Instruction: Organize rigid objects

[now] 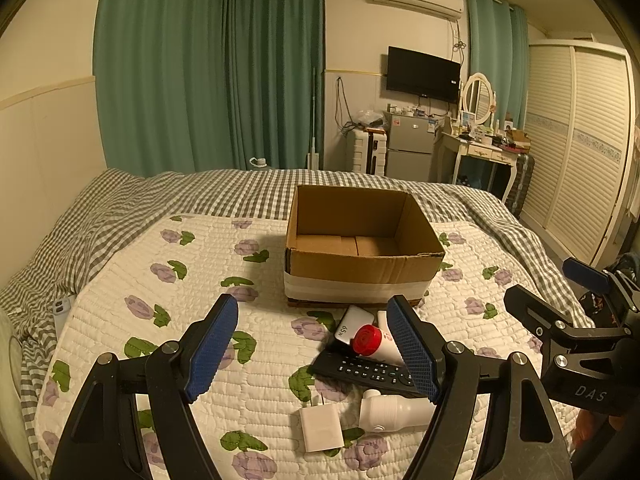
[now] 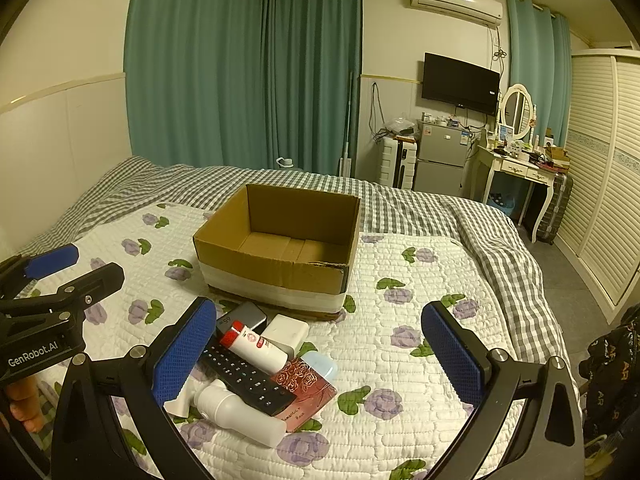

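Observation:
An open, empty cardboard box point(image 1: 360, 268) point(image 2: 276, 276) stands on the flowered quilt. In front of it lies a pile: a black remote point(image 1: 368, 370) point(image 2: 244, 376), a white tube with a red cap point(image 1: 370, 340) point(image 2: 256, 346), a white bottle point(image 1: 396, 412) point(image 2: 240, 412), a white plug charger point(image 1: 320, 428), a 65W charger point(image 1: 352, 326) point(image 2: 244, 316), a white block point(image 2: 286, 332), a pink rose box point(image 2: 306, 390) and a pale blue case point(image 2: 322, 362). My left gripper point(image 1: 312, 360) is open above the pile's left side. My right gripper point(image 2: 320, 364) is open over the pile.
The quilt point(image 1: 200, 280) lies on a grey checked bed point(image 2: 420, 208). A small device point(image 1: 62, 306) lies at the left bed edge. Green curtains, a fridge point(image 2: 440, 160), a dressing table point(image 2: 516, 168) and a wardrobe point(image 2: 600, 180) stand beyond the bed.

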### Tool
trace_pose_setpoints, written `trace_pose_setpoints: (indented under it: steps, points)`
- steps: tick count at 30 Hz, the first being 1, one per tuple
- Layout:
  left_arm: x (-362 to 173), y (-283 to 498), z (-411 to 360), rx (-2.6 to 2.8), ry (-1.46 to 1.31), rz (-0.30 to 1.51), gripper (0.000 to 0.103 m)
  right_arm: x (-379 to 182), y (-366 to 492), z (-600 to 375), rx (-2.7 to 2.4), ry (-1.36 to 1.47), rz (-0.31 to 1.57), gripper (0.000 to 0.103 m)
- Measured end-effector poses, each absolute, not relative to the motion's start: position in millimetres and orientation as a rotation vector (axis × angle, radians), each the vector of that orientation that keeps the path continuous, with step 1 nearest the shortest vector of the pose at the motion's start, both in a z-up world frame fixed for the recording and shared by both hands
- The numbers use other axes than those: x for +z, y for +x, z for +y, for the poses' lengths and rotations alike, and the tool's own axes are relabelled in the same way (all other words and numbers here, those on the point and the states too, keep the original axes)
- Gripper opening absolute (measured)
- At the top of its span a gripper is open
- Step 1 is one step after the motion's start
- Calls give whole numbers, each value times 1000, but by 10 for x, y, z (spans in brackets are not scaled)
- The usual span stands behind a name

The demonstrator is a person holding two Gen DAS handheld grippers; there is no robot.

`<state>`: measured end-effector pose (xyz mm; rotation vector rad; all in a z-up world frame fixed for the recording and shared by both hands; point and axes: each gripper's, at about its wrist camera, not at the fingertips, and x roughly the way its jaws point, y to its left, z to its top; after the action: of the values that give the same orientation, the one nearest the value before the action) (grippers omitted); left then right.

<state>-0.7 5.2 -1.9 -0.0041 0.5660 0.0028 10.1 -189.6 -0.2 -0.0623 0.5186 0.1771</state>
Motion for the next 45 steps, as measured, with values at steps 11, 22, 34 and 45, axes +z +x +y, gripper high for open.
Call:
trace_pose_setpoints:
  steps: [11, 22, 34, 45]
  points:
    - [-16, 0, 72, 2, -5, 565, 80, -32, 94, -1884, 183, -64, 521, 103]
    - [-15, -1, 75, 2, -5, 564, 80, -48, 100, -1869, 185, -63, 523, 103]
    - [-15, 1, 86, 3, -5, 564, 80, -72, 100, -1860, 209, -61, 530, 103]
    - [-67, 45, 116, 9, -4, 578, 80, -136, 149, -1851, 232, -79, 561, 103]
